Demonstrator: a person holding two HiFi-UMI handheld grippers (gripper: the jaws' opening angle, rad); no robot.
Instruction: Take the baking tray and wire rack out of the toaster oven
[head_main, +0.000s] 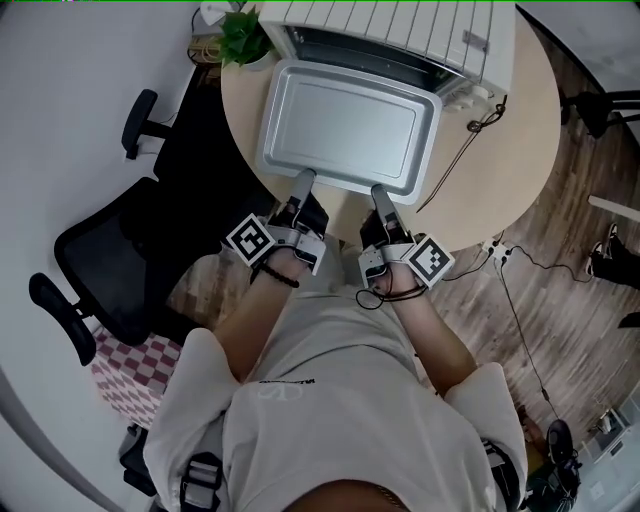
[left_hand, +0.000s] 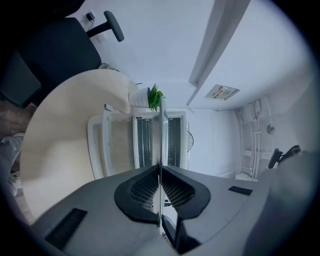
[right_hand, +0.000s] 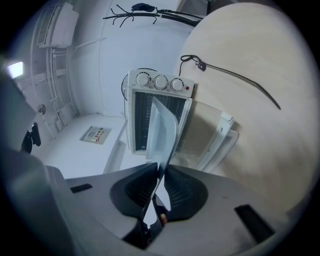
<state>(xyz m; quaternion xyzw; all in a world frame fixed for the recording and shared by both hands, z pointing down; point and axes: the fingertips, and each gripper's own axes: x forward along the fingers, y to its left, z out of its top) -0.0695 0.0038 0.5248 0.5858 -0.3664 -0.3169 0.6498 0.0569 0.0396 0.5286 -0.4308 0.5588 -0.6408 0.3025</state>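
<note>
The silver baking tray (head_main: 345, 125) is out of the white toaster oven (head_main: 400, 25) and hangs level in front of its open mouth, over the let-down door. My left gripper (head_main: 303, 181) is shut on the tray's near rim at the left. My right gripper (head_main: 381, 193) is shut on the same rim at the right. In the left gripper view the tray (left_hand: 163, 132) runs edge-on out from between the pads (left_hand: 148, 187). The right gripper view shows the tray (right_hand: 162, 132) tilted between the jaws, the oven (right_hand: 157, 107) behind it. I cannot make out the wire rack inside the oven.
The oven stands at the back of a round wooden table (head_main: 510, 140) with its glass door (right_hand: 215, 135) open. Its cable (head_main: 470, 125) trails off the right. A potted plant (head_main: 243, 40) stands left of the oven. A black office chair (head_main: 120, 260) is at my left.
</note>
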